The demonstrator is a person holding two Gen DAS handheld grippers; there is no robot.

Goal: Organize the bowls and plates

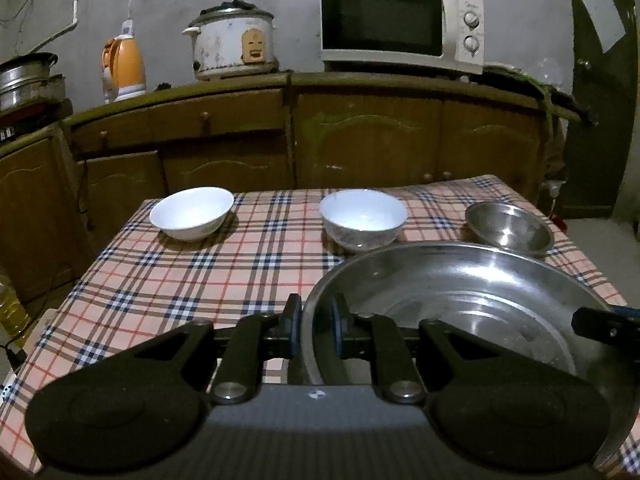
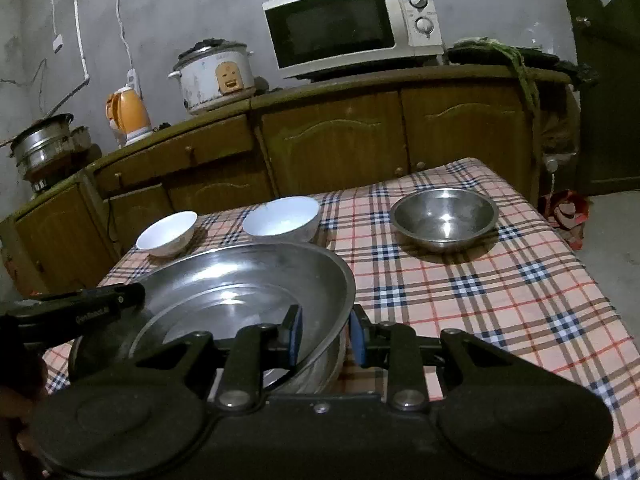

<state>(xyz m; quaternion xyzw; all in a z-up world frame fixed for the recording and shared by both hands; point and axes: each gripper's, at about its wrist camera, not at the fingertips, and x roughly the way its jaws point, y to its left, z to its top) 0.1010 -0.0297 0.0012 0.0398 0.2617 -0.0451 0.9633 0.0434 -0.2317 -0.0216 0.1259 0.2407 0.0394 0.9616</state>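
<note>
A large steel basin [image 1: 460, 280] sits near the front of the checked table, also seen in the right wrist view [image 2: 240, 280]. My left gripper [image 1: 318, 320] straddles its left rim, fingers close around it. My right gripper [image 2: 326, 332] straddles its right rim the same way. Behind it stand a white bowl [image 1: 192, 212] [image 2: 166, 234], a second white bowl [image 1: 362, 218] [image 2: 282, 218] and a small steel bowl [image 1: 508, 228] [image 2: 444, 216]. In the right wrist view the basin seems to rest on another steel dish [image 2: 316, 372].
The table with a checked cloth [image 1: 180, 280] [image 2: 500, 300] stands before brown cabinets [image 1: 360, 140]. On the counter are a microwave [image 1: 400, 24], a rice cooker [image 1: 232, 40], an orange kettle [image 1: 124, 68] and steel pots [image 1: 24, 80]. An oil bottle [image 1: 12, 308] stands left.
</note>
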